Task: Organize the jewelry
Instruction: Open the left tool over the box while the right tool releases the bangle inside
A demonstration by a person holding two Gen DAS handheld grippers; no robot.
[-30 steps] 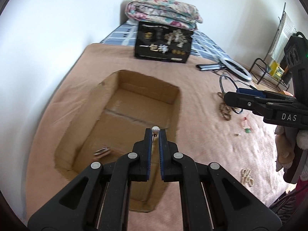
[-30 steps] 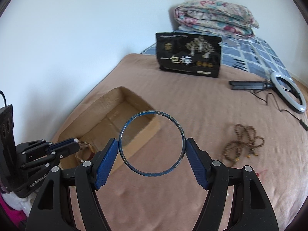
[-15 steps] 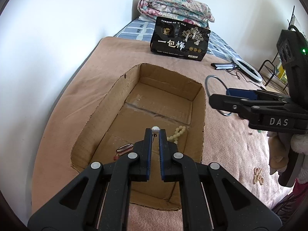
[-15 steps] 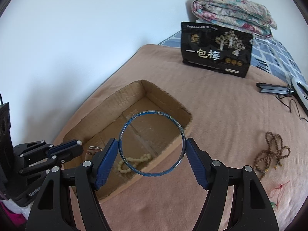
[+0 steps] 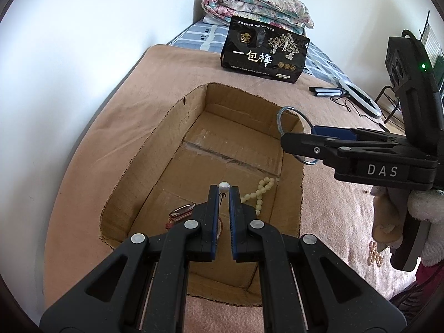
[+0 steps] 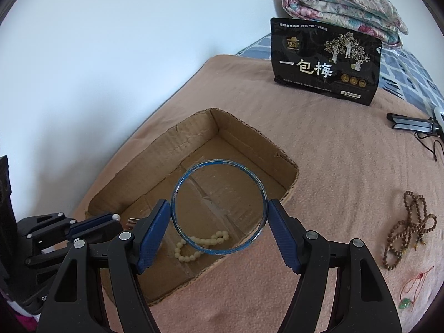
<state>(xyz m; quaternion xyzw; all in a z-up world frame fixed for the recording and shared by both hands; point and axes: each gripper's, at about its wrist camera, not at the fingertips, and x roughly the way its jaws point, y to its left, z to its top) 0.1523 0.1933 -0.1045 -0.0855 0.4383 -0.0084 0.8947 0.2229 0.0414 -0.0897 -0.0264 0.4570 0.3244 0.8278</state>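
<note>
Bangle (image 6: 219,208), a thin rigid blue hoop with worn paint, stands upright facing the camera, pinched across its width by the right gripper (image 6: 219,229) above the corrugated cardboard box (image 6: 249,133); left gripper (image 5: 224,194) jaws nip a round pearl earring (image 5: 224,186)

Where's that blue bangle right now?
In the right wrist view the bangle is clamped across the right gripper, held above the cardboard box, over the cream beads.
</note>
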